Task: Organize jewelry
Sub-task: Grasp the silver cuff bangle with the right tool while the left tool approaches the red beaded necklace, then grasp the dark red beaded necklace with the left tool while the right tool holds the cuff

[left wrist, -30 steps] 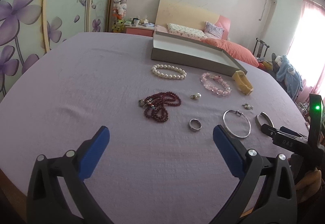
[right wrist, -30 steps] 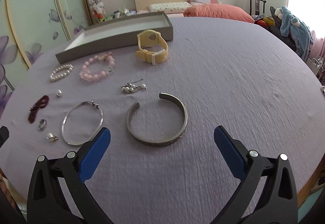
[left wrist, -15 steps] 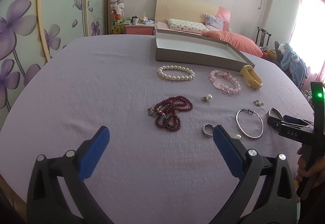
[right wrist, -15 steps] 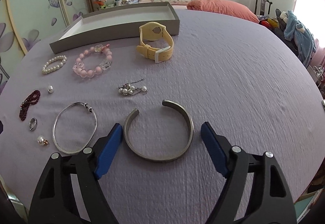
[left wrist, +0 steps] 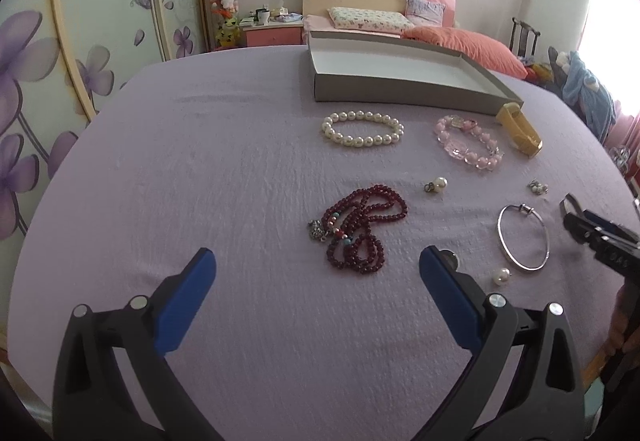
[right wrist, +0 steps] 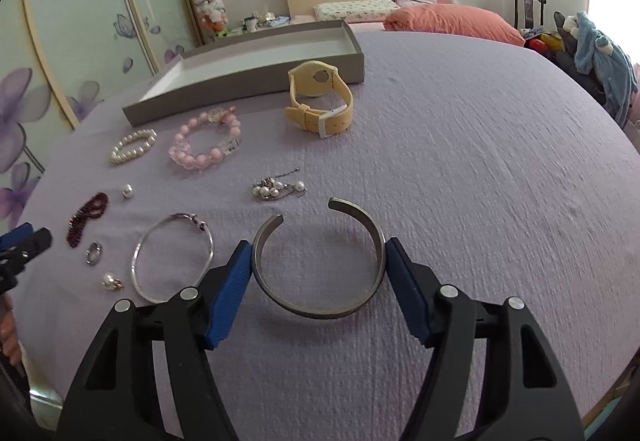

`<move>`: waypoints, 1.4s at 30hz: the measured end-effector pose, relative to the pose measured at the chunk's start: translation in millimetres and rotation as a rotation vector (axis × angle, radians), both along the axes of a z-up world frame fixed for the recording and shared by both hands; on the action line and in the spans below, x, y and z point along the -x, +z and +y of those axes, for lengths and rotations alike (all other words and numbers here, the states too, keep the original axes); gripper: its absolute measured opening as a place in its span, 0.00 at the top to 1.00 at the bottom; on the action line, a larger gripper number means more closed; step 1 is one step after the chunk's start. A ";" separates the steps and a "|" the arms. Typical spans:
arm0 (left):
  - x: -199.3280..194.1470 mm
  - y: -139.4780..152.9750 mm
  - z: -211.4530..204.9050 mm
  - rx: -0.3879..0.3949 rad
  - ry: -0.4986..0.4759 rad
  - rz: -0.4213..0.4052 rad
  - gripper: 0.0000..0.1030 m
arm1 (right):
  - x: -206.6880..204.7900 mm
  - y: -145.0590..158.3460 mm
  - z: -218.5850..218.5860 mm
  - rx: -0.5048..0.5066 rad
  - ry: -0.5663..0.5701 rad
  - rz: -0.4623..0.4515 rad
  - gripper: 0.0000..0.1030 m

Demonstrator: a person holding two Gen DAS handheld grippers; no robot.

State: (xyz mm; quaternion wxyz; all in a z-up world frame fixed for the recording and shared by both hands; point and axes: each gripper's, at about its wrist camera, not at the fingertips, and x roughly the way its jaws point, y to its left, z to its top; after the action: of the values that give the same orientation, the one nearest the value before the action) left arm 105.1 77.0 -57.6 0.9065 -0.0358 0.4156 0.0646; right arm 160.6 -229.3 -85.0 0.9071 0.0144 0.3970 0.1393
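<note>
The right gripper (right wrist: 319,273) has its blue ribbed pads pressed against both outer sides of the open metal cuff bangle (right wrist: 320,261), a flat C-shaped band of dull grey metal lying on the table (right wrist: 480,181), its gap facing 12 o'clock. Whether the cuff is lifted off the crinkled lilac cloth cannot be told.

At 9 o'clock from the cuff lies a thin round silver bangle (right wrist: 173,256); at 11 o'clock a small cluster of pearl-and-chain earrings (right wrist: 277,188). Further toward 12 o'clock stands a pale yellow rubbery watch (right wrist: 320,97), just in front of the shallow grey cardboard tray (right wrist: 248,81) with its white inside.

The left gripper (left wrist: 316,287) is wide open and holds nothing, hovering low over the cloth. At its 12 o'clock lies a heap of dark red beads (left wrist: 358,227). Beyond that sit a white pearl bracelet (left wrist: 362,129) and, toward 1 o'clock, a chunky pink bead bracelet (left wrist: 468,147).
</note>
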 end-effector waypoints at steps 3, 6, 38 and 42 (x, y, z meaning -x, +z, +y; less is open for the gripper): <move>-11.9 -4.1 -4.2 -0.033 -0.021 0.023 0.16 | 2.0 4.5 0.5 -0.015 0.008 -0.010 0.33; -22.7 -8.6 -6.9 -0.038 -0.040 0.043 0.27 | 3.1 7.8 1.9 -0.022 0.021 -0.018 0.33; -45.5 -5.3 -15.8 0.029 -0.143 0.036 0.92 | 7.0 24.2 2.4 -0.077 0.050 -0.049 0.33; -37.8 19.5 -4.1 0.049 -0.128 -0.029 0.93 | 4.4 34.0 3.5 -0.084 0.057 -0.073 0.33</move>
State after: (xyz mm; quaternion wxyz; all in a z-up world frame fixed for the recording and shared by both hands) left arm 142.8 72.9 -38.2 0.9136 -0.0321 0.4053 -0.0042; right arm 156.1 -225.8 -51.0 0.9153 0.0359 0.3576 0.1820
